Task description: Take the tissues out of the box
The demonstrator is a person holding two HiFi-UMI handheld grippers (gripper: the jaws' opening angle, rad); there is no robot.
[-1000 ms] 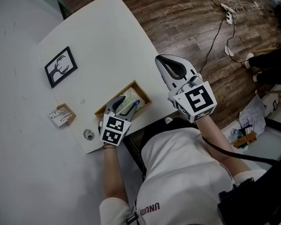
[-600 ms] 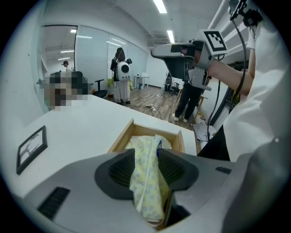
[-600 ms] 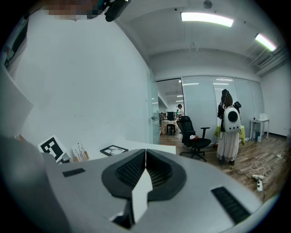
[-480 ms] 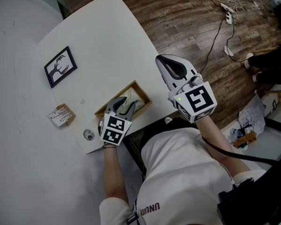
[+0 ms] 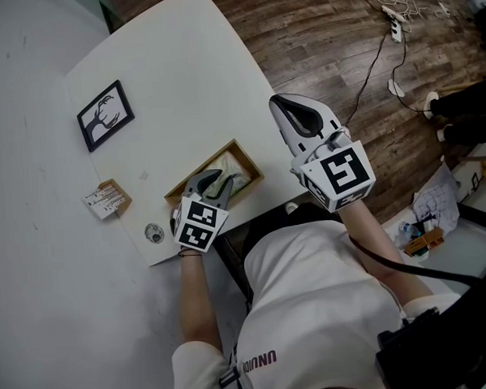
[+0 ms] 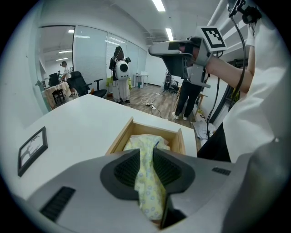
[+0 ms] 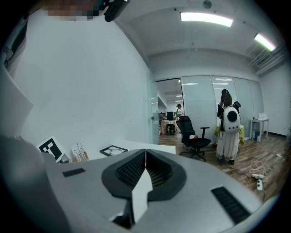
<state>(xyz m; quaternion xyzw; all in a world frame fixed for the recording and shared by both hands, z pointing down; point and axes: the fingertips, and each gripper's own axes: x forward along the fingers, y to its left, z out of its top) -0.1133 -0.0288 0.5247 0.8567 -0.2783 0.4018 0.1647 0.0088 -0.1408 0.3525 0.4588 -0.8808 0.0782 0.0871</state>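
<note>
Left gripper: fingers have just been closing, now pinching yellow patterned tissue. Tissue trails ahead of fingers, down into wooden box on white worktop. Right gripper: fingers pressed together, box well to their left.

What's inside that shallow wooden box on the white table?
A crumpled pale yellow patterned tissue lies in the light wooden box. The left gripper has just been closing its jaws and pinches the raised end. Tissue and gripper cover the box floor, so anything underneath can't be seen.
</note>
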